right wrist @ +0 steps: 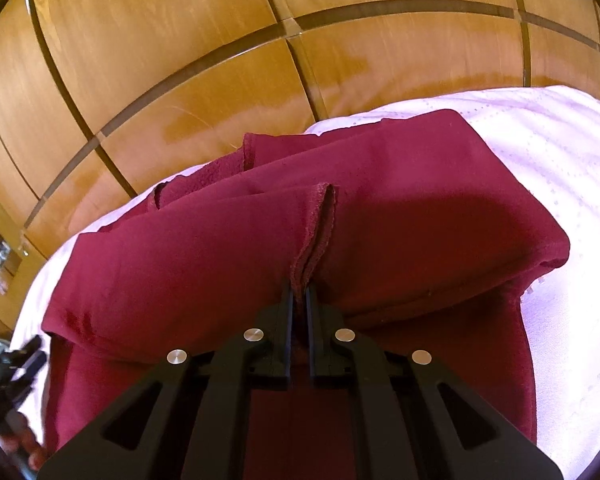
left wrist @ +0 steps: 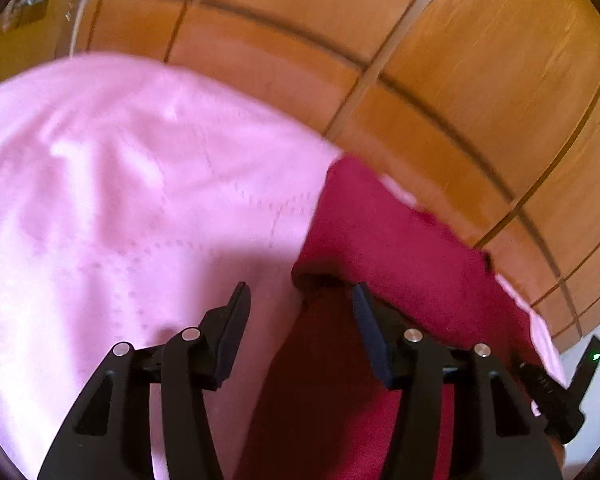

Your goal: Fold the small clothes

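Note:
A dark red garment [right wrist: 380, 208] lies on a pink quilted bedspread [right wrist: 540, 168], partly folded over itself. My right gripper [right wrist: 300, 296] is shut on a pinched ridge of the red cloth and holds that edge up. In the left wrist view the same red garment [left wrist: 380, 240] lies at the right on the pink bedspread [left wrist: 120, 180]. My left gripper [left wrist: 298, 300] is open and empty above the garment's left edge, with one finger over the pink spread and one over the red cloth.
A wooden panelled wardrobe [right wrist: 220, 60] stands behind the bed and also shows in the left wrist view [left wrist: 420, 60]. The other gripper shows at the right edge of the left wrist view [left wrist: 552, 392] and at the lower left of the right wrist view [right wrist: 12, 380].

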### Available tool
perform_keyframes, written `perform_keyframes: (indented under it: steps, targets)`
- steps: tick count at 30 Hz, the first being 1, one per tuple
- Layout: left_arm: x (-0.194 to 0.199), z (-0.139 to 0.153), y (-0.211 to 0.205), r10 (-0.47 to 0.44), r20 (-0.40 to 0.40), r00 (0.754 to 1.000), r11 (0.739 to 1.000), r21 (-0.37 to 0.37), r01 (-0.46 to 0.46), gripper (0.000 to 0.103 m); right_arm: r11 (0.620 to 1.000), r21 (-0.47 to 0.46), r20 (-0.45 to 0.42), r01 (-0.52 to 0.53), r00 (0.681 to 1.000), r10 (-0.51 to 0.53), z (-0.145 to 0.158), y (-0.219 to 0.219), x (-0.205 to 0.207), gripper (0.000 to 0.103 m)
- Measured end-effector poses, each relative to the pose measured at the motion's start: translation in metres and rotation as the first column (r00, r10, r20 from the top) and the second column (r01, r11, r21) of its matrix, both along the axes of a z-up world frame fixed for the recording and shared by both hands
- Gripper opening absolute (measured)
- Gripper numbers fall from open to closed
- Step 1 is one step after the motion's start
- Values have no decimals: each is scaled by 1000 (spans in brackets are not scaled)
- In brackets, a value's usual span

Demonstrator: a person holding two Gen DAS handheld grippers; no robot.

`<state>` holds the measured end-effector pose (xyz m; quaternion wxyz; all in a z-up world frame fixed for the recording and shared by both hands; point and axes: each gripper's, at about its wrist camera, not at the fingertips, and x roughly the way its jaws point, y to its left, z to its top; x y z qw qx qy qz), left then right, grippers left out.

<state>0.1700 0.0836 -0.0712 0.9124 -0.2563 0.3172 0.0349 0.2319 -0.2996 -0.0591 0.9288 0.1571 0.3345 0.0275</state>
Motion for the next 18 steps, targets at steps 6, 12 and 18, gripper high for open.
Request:
perform_keyframes:
  steps: [6, 12, 18]
  targets:
    - [32, 29, -28, -66, 59, 996, 996, 60, 63, 59, 1000, 14, 7, -1, 1000, 0, -2, 2, 5, 3]
    - [81, -18, -49, -77, -166, 983, 970, 214, 112, 57, 998, 0, 96, 65, 993, -65, 5, -2, -13, 3]
    - [76, -17, -41, -90, -146, 985, 977, 180, 116, 60, 997, 20, 14, 80, 997, -81, -5, -10, 0, 3]
